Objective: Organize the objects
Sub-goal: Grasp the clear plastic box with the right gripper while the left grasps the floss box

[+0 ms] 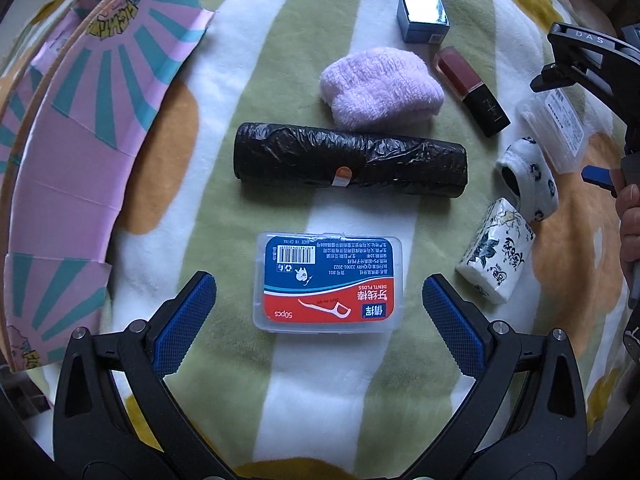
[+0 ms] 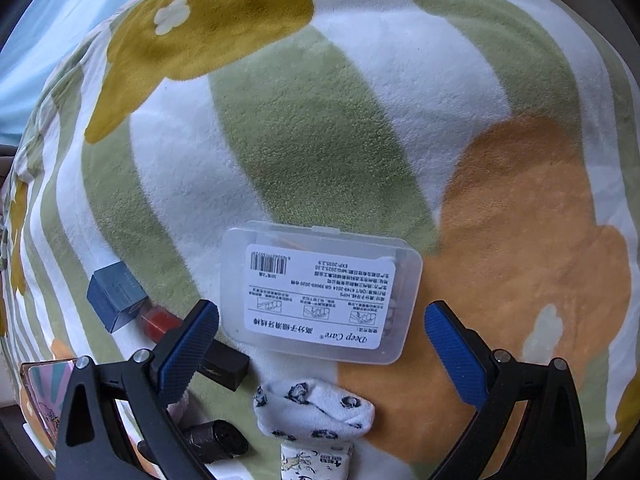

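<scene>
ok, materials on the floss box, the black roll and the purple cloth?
Floss box: clear, glossy rigid plastic by the look, see-through walls under a printed label. Black roll: thin plastic film, probably bin bags, wrinkled and shiny, taped shut. Purple cloth: soft plush fabric, likely microfibre or fleece, matte with a fuzzy ribbed pile.

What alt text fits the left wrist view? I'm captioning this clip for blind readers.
The open left gripper hovers over a floss box lying between its fingers on a striped blanket. Beyond lie a black bag roll, a pink cloth, a lipstick and a small blue box, with a pink carton at left.
</scene>
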Demonstrator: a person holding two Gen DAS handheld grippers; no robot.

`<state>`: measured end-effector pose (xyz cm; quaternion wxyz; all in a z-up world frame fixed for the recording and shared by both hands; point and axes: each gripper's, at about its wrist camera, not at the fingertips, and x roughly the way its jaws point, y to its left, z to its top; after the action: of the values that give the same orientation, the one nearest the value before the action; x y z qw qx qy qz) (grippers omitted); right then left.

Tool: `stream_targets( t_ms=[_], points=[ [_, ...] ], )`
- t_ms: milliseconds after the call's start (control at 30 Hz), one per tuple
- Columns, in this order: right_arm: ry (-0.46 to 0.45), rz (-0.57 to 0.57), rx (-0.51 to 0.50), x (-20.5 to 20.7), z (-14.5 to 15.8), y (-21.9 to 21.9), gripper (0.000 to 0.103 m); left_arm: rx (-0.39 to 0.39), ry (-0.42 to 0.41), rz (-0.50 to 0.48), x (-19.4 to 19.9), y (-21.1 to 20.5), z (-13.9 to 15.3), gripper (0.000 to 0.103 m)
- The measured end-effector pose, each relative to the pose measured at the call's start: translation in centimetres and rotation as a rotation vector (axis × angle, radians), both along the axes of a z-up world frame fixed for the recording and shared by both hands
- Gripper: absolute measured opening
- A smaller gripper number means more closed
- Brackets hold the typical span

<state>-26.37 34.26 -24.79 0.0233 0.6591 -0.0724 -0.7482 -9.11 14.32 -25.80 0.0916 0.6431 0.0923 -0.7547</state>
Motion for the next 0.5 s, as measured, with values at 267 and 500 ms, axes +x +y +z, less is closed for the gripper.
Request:
stream_targets(
  t_ms=[267, 500],
  points=[
    [-0.001, -0.006, 0.019, 0.0, -1.1, 0.0, 0.09, 0.019, -0.046, 0.03, -0.4, -0.2, -2.6, 0.09],
    [0.007, -0.001, 0.023, 1.1, -0.8, 0.1, 0.089, 0.041, -0.051, 0.021, -0.4, -0.7, -3.1, 0.078]
  ],
)
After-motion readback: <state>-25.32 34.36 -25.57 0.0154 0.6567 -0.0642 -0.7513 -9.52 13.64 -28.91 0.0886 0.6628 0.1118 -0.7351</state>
